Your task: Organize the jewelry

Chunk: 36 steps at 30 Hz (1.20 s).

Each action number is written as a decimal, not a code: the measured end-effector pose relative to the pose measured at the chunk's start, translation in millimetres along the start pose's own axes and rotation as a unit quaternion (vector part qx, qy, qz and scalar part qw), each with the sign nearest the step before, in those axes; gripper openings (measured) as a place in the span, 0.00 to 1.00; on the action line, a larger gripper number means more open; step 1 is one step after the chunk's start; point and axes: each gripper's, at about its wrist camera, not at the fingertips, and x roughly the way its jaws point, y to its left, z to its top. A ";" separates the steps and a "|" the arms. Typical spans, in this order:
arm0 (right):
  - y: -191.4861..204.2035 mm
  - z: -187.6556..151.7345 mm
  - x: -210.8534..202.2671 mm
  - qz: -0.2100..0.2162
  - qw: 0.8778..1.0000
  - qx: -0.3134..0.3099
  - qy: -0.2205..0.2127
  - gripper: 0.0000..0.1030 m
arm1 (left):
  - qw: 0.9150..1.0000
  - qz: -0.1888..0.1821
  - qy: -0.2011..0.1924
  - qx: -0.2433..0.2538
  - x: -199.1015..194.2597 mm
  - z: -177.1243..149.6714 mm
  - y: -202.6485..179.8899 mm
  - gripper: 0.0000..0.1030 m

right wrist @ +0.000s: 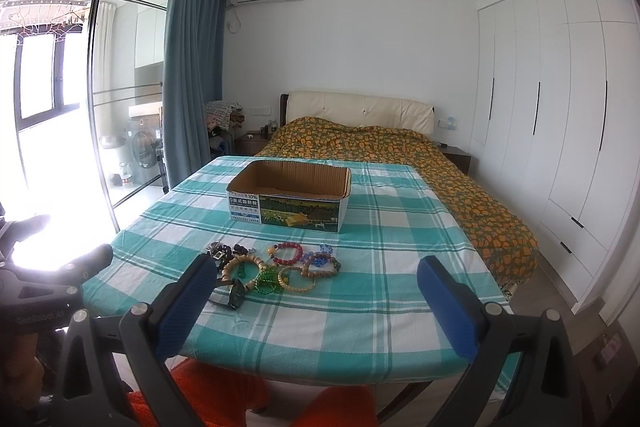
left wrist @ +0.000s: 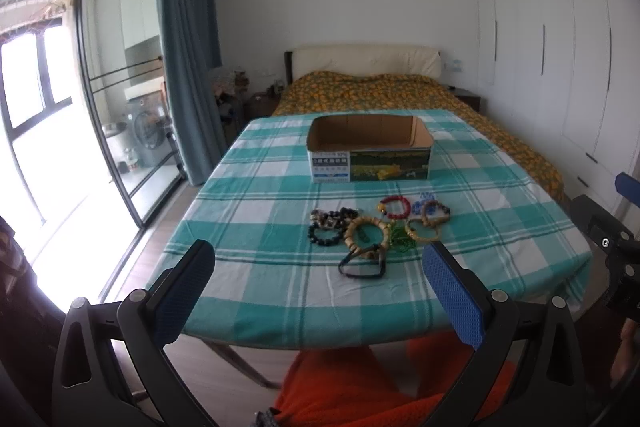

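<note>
A cluster of bracelets lies on the checked tablecloth (left wrist: 260,267): a red bead bracelet (left wrist: 395,207), a dark bead bracelet (left wrist: 326,227), a wooden bead bracelet (left wrist: 367,231), a yellow bangle (left wrist: 423,231) and a black wristwatch (left wrist: 361,265). An open, empty cardboard box (left wrist: 370,153) stands behind them. My left gripper (left wrist: 318,263) is open, held in the air before the table's near edge. My right gripper (right wrist: 316,277) is open too, in front of the same cluster (right wrist: 276,267), with the box (right wrist: 290,199) beyond.
A bed with an orange patterned cover (right wrist: 400,155) stands behind the table. White wardrobes (right wrist: 560,127) line the right wall. A glass sliding door (left wrist: 112,87) and blue curtain (left wrist: 188,47) are at the left. Orange cloth (left wrist: 380,387) shows below the table edge.
</note>
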 end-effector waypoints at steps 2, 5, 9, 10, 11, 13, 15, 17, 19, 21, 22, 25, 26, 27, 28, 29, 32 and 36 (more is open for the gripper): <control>-0.4 1.3 -0.2 0.002 1.000 0.001 0.001 0.99 | 1.000 -0.004 0.004 -0.002 1.0 0.0 1.2 1.00; 0.7 2.4 1.7 0.007 1.000 0.004 0.003 0.99 | 1.000 -0.014 0.017 -0.003 5.8 -0.8 2.2 1.00; -0.8 3.1 5.5 0.012 1.000 0.006 0.001 0.99 | 0.999 -0.038 0.010 -0.007 4.0 0.6 4.1 1.00; -1.4 4.2 7.3 0.015 1.000 0.006 0.000 0.99 | 0.999 -0.037 0.006 -0.005 3.8 1.9 3.6 1.00; -1.8 4.6 8.3 0.016 1.000 0.006 0.000 0.99 | 0.999 -0.035 0.002 0.000 4.8 3.5 2.6 1.00; -4.2 6.1 13.1 0.020 1.000 0.007 0.001 0.99 | 1.000 -0.029 0.000 0.008 9.3 6.1 2.1 1.00; -8.6 6.9 19.1 0.027 1.000 0.012 0.005 0.99 | 0.999 -0.030 0.006 0.011 17.8 7.9 2.8 1.00; -13.4 7.3 25.2 0.033 0.999 0.017 0.008 0.99 | 0.999 -0.031 0.017 0.012 29.3 8.9 5.3 1.00; -18.6 8.3 33.0 0.036 0.999 0.020 0.011 0.99 | 0.999 -0.033 0.029 0.010 42.5 9.7 8.2 1.00; -25.1 7.8 39.7 0.035 0.999 0.024 0.017 0.99 | 0.998 -0.036 0.043 0.007 56.2 10.4 10.7 1.00; -28.2 7.8 44.9 0.034 0.999 0.027 0.022 0.99 | 0.998 -0.039 0.050 0.005 62.7 10.0 11.6 1.00; -35.8 7.3 58.3 0.038 0.998 0.036 0.036 0.99 | 0.996 -0.051 0.069 -0.005 81.0 9.0 14.6 1.00; -37.9 7.1 63.4 0.039 0.998 0.038 0.040 0.99 | 0.996 -0.056 0.075 -0.007 87.9 8.3 15.2 1.00; -40.3 6.5 68.9 0.040 0.997 0.040 0.045 0.99 | 0.995 -0.060 0.081 -0.010 94.7 7.1 15.4 1.00; -42.0 5.9 75.2 0.043 0.997 0.042 0.050 0.99 | 0.994 -0.063 0.088 -0.012 102.1 5.4 15.7 1.00; -43.9 4.9 82.0 0.046 0.996 0.045 0.057 0.99 | 0.993 -0.066 0.095 -0.014 109.6 3.5 16.5 1.00; -49.2 0.9 103.2 0.052 0.994 0.052 0.076 0.99 | 0.990 -0.074 0.121 -0.024 134.9 -3.8 20.9 1.00; -55.1 -6.9 134.4 0.052 0.990 0.063 0.112 0.99 | 0.983 -0.090 0.157 -0.037 170.2 -14.6 24.6 0.99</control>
